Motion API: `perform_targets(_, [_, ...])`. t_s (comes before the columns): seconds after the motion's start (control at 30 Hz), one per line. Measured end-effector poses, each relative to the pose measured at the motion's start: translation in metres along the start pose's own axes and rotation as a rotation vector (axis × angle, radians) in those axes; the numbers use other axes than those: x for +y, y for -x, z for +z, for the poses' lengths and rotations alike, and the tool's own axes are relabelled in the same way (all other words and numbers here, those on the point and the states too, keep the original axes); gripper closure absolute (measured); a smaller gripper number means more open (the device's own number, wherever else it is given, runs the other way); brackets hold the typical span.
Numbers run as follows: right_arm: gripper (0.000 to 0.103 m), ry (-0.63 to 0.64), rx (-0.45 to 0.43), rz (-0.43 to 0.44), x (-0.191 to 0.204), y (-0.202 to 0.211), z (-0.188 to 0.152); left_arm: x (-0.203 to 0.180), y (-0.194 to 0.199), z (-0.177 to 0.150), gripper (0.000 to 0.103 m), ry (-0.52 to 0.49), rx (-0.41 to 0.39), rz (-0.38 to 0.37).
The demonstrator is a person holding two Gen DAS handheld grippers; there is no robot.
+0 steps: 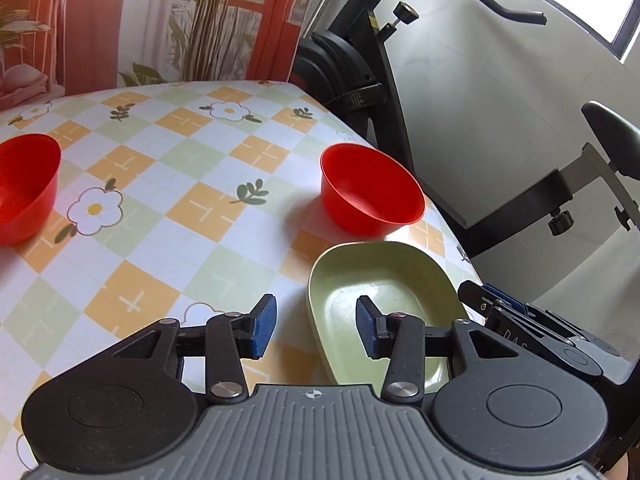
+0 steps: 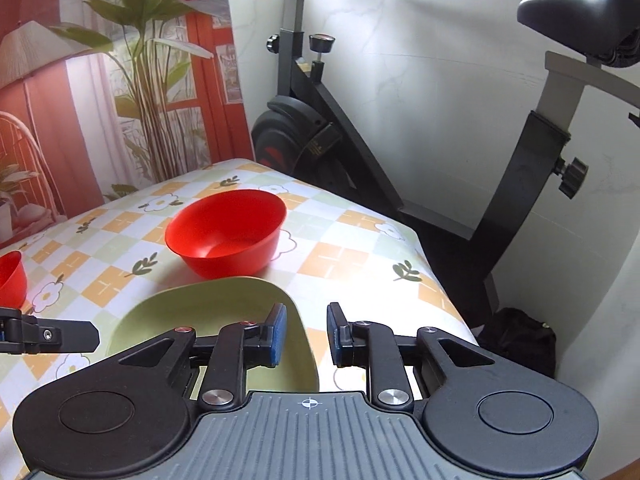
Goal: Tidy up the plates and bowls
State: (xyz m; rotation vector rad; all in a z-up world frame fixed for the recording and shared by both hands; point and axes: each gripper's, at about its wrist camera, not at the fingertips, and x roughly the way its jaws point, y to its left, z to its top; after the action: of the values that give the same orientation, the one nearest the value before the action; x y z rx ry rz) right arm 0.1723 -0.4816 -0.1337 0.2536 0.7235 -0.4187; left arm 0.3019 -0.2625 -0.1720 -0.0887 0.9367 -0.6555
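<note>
Oval dish on table near right edge, bowl just behind it, second bowl far left, exercise bike beyond table.

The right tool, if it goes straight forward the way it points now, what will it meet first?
Probably the green dish: the right tool is open, straddling its near right rim. Beyond that lies bare tablecloth; the red bowl sits left of the line. Depth is uncertain.

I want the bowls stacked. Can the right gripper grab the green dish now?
Probably yes. The right gripper is open, its fingers straddling the green dish rim at the table's corner, with nothing between them.
</note>
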Motion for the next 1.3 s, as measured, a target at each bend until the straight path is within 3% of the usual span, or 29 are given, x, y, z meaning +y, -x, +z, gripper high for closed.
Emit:
perform_targets(0.37, [0.083, -0.042, 0.048, 0.039, -0.014, -0.011, -0.013, -0.001, -0.03, -0.017, 0.059, -0.009, 0.102, 0.006])
perform_targets(0.47, [0.085, -0.051, 0.058, 0.05, -0.014, -0.012, -0.016, -0.001, -0.031, -0.018, 0.064, -0.013, 0.103, 0.0])
perform_targets(0.57, [0.087, -0.051, 0.069, 0.062, -0.012, -0.013, -0.019, -0.001, -0.033, -0.019, 0.079, -0.007, 0.112, -0.028])
perform_targets(0.7, [0.092, -0.057, 0.083, 0.071, -0.011, -0.014, -0.02, -0.002, -0.033, -0.022, 0.087, -0.01, 0.115, -0.041])
perform_targets(1.07, [0.094, -0.043, 0.08, 0.09, 0.002, 0.002, -0.016, 0.005, -0.015, -0.022, 0.087, -0.011, 0.088, -0.034])
perform_targets(1.3, [0.094, -0.003, 0.058, 0.143, 0.032, 0.024, -0.005, 0.024, 0.017, -0.021, 0.087, 0.041, 0.039, -0.009])
